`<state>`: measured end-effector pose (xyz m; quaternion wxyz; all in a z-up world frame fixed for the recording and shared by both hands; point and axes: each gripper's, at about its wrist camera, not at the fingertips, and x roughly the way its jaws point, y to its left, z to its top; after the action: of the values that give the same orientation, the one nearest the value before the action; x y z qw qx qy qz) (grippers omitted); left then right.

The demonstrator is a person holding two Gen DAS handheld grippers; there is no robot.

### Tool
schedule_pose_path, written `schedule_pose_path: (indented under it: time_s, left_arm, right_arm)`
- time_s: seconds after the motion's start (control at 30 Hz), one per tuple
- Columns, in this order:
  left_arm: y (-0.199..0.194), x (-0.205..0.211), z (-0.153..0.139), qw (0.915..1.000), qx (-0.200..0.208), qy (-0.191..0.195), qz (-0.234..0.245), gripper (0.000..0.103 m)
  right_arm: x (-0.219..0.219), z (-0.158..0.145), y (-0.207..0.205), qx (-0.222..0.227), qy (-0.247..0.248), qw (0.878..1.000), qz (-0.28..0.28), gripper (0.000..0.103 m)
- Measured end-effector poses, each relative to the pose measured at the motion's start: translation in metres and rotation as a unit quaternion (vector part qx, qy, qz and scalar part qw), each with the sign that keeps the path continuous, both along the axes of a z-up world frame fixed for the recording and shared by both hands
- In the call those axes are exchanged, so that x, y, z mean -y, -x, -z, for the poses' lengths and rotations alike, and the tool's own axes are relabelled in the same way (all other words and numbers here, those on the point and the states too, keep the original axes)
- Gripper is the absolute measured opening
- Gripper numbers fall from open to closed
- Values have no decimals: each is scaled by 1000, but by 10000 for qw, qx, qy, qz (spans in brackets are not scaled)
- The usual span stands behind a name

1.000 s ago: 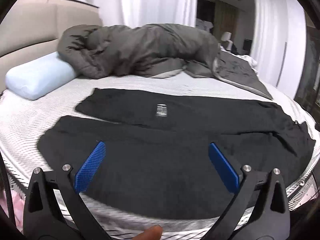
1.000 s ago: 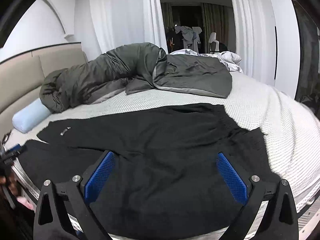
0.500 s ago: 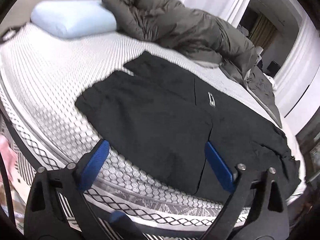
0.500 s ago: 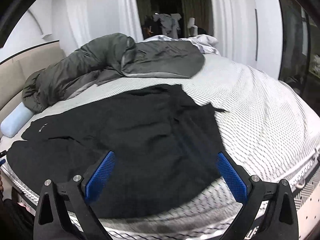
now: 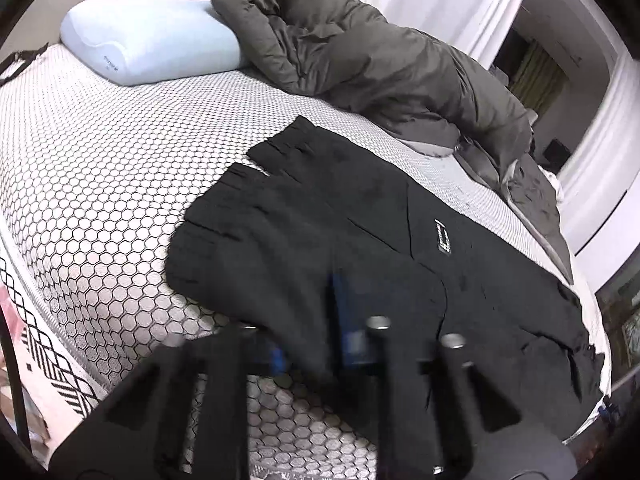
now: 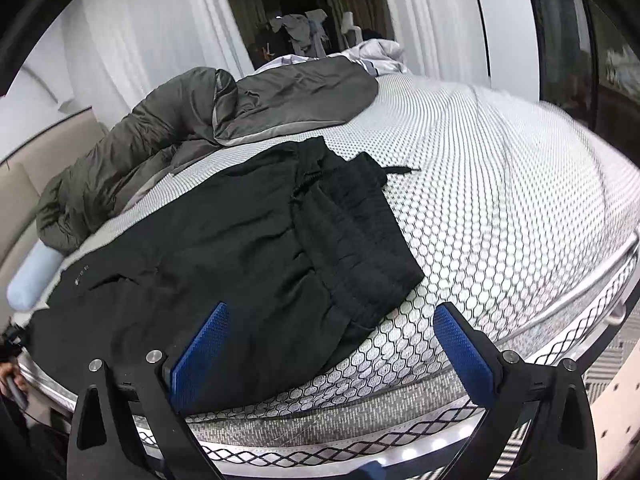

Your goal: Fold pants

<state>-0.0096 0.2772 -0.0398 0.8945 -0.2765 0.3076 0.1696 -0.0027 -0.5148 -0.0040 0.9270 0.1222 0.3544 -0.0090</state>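
Observation:
Black pants [image 5: 360,216] lie spread flat on the bed, leg cuffs toward the pillow end, waistband [image 6: 352,220] toward the foot end. My left gripper [image 5: 316,336] is blurred, its blue pads close together on the near leg's edge, closing on the fabric. My right gripper [image 6: 328,344] is open with blue pads wide apart, held above the near waistband corner at the bed's edge, touching nothing.
A grey-green duvet [image 5: 380,68] is bunched along the far side of the bed [image 5: 92,184]. A light blue pillow [image 5: 148,40] lies at the head end. White curtains [image 6: 152,32] hang behind. The mattress edge [image 6: 520,344] drops off close to my right gripper.
My left gripper swung to the leg-cuff end, came down and its fingers closed on the near leg's edge. My right gripper moved right to the waistband corner and stayed open.

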Motion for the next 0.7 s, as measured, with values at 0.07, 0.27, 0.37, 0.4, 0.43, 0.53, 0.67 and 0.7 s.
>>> schedule_pose_path:
  time_s: [0.07, 0.27, 0.37, 0.4, 0.43, 0.53, 0.67, 0.7]
  left_arm:
    - [3, -4, 1, 9999, 88, 134, -52, 5]
    - [4, -3, -4, 9999, 128, 59, -24, 4]
    - [11, -1, -8, 9998, 209, 29, -29, 4]
    - [14, 0, -9, 9998, 218, 10, -14, 4]
    - [15, 1, -10, 9997, 226, -23, -1, 4]
    - [23, 2, -6, 9998, 178, 15, 18, 4]
    - [24, -5, 3, 9995, 171, 268, -10, 4]
    - [24, -7, 3, 9993, 196, 308, -11, 4]
  right_arm:
    - [7, 4, -2, -10, -244, 9997, 25, 103]
    - [25, 33, -33, -192, -1704, 9851, 100, 66]
    - [13, 25, -44, -291, -1484, 9885, -45, 28]
    - [9, 17, -40, -246, -1342, 9905, -153, 23]
    - [8, 14, -37, -194, -1233, 9920, -183, 19]
    - [19, 9, -12, -129, -1167, 9930, -127, 18]
    - [31, 26, -3, -228, -1693, 9853, 43, 36]
    - [33, 28, 0, -200, -1868, 9822, 62, 49]
